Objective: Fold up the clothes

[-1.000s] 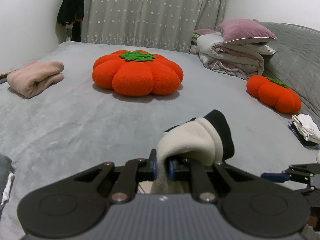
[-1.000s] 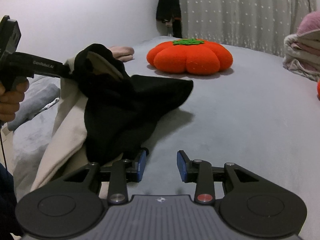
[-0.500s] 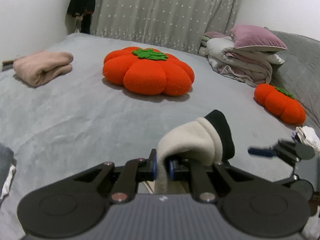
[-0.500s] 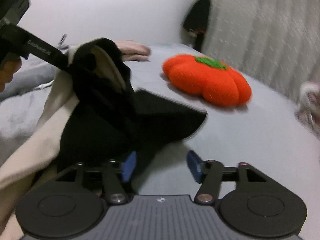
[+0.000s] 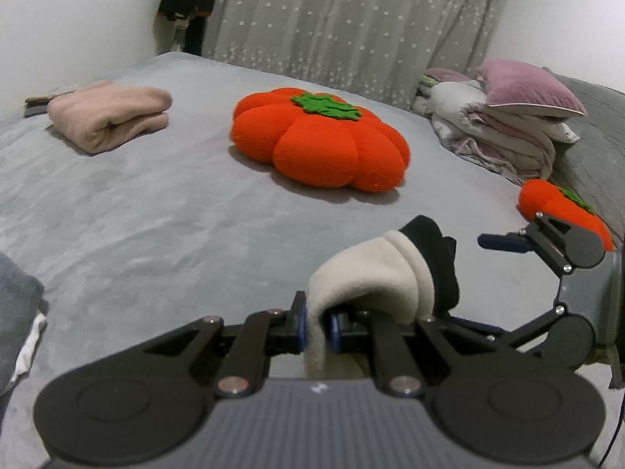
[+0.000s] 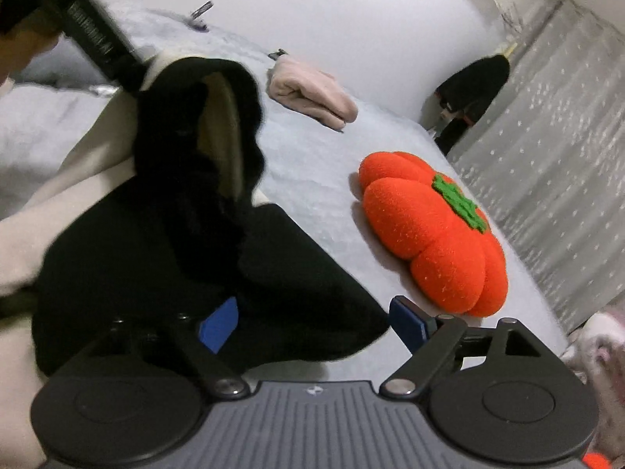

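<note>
Bare bed (image 5: 164,234) before pumpkin cushion (image 5: 320,144)

Only lettering in view: pale print along the black arm of the left gripper (image 6: 97,39), top left of the right wrist view. It is motion-blurred and cannot be read. A small white logo mark sits on the grey ribbed housing of the left gripper (image 5: 317,321) in its own view, and the same on the right gripper (image 6: 312,322); a symbol, no letters. No other text, numbers or labels legible.
</note>
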